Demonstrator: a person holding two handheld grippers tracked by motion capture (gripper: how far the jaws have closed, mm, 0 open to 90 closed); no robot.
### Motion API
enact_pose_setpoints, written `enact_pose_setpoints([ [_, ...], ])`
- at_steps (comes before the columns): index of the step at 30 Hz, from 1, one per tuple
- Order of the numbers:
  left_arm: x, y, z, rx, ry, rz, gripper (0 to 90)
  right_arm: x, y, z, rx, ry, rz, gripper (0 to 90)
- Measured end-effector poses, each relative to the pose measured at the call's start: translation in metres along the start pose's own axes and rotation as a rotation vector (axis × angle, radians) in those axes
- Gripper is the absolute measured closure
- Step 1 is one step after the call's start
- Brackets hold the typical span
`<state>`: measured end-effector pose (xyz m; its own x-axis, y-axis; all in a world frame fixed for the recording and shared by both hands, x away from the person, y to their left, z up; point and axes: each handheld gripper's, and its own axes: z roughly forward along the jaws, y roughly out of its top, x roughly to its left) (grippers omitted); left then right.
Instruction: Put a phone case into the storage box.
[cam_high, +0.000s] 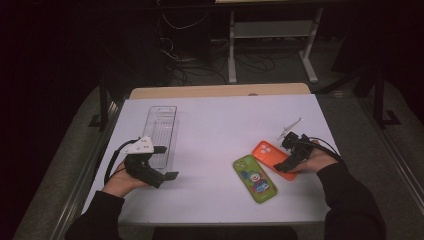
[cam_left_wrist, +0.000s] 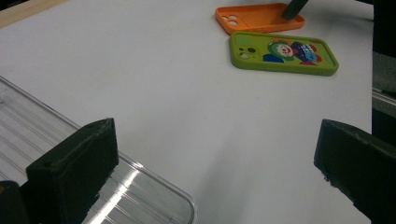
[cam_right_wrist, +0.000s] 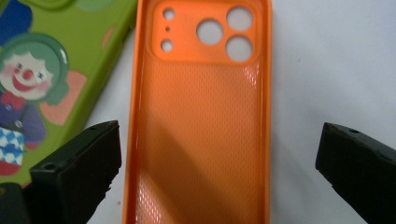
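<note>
An orange phone case (cam_high: 267, 154) lies hollow side up at the right of the white table, and its camera holes show in the right gripper view (cam_right_wrist: 201, 116). A green phone case with a clown picture (cam_high: 254, 178) lies beside it, to its left (cam_right_wrist: 42, 70). My right gripper (cam_high: 285, 165) hovers open just over the orange case's near end, a jaw on either side, not touching it. My left gripper (cam_high: 166, 163) is open at the near end of a clear plastic tray (cam_high: 161, 134), one jaw over its corner (cam_left_wrist: 154, 186). Both cases show far off (cam_left_wrist: 280, 51) in the left gripper view.
The white sheet (cam_high: 220, 125) covers most of the table, with a strip of wood (cam_high: 220, 91) along the far edge. Dark floor, cables and a white stand (cam_high: 272, 35) lie beyond. A metal rail (cam_high: 80, 185) runs along the left side.
</note>
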<state>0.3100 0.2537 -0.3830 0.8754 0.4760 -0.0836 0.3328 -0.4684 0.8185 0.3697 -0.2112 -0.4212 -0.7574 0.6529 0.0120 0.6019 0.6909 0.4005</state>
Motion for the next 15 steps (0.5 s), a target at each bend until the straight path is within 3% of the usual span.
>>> enact_pose_setpoints([
  [2, 0.000, 0.000, 0.000, 0.000, -0.001, 0.004, 0.0, 0.001, -0.001, 0.002, 0.024, -0.004, -0.001, 0.0],
  [15, 0.000, 0.000, 0.000, 0.000, -0.001, 0.003, 0.0, 0.003, -0.003, 0.011, 0.032, 0.013, -0.006, 3.8],
])
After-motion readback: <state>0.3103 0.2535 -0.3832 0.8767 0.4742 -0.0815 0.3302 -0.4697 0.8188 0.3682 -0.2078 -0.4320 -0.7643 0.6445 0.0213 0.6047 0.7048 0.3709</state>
